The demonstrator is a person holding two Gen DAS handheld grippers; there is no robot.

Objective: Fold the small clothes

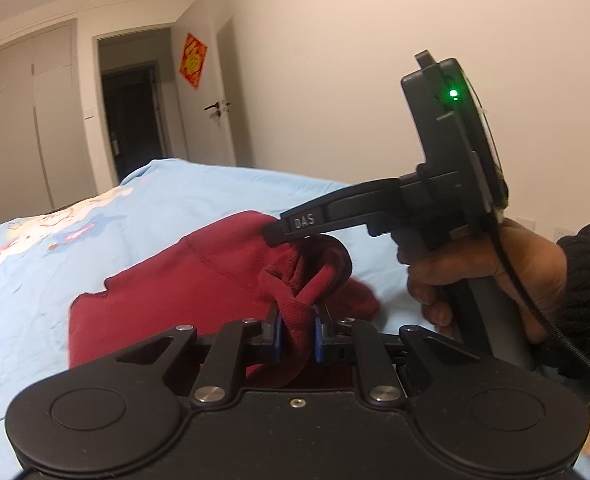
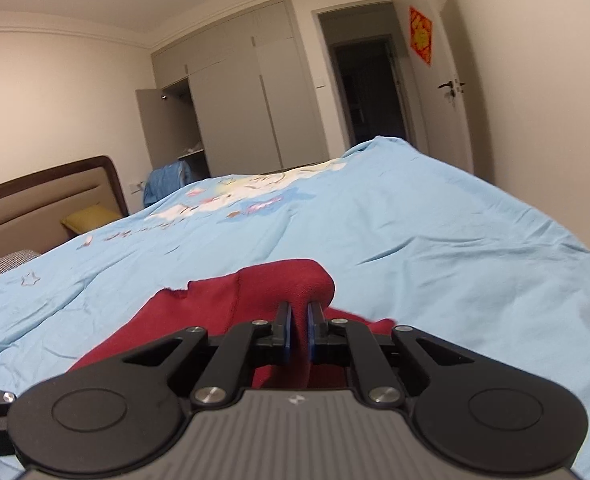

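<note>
The left claw (image 1: pixel 297 330) is clamped on a bunched fold of a dark red garment (image 1: pixel 199 280), the cloth pinched tight between its blue pads (image 1: pixel 277 334) and twisting up out of them in a thick rope. The right claw (image 2: pixel 298 330) has a grip of the same garment (image 2: pixel 231 300) too, its pads drawn in on a rounded hump of the red fabric that rises just ahead of the fingertips. In the left wrist view the right claw (image 1: pixel 273 236) reaches in from the side, its tip touching the top of the raised cloth, with a green light glowing on its body and a person's hand (image 1: pixel 483 276) in a dark knitted sleeve (image 1: pixel 583 292) wrapped round the handle.

The garment lies on a bed under a pale blue quilt (image 2: pixel 415 232) printed with a cartoon pattern towards the far end. Most of the red cloth spreads flat on the quilt, and only the gripped part is lifted. Past the bed I can see a padded headboard (image 2: pixel 43 200), a yellow pillow (image 2: pixel 89 216), grey wardrobe doors (image 2: pixel 235 112) with one standing ajar, and a dark doorway (image 2: pixel 367 92) beside an open door carrying a red and gold diamond decoration (image 2: pixel 420 35).
</note>
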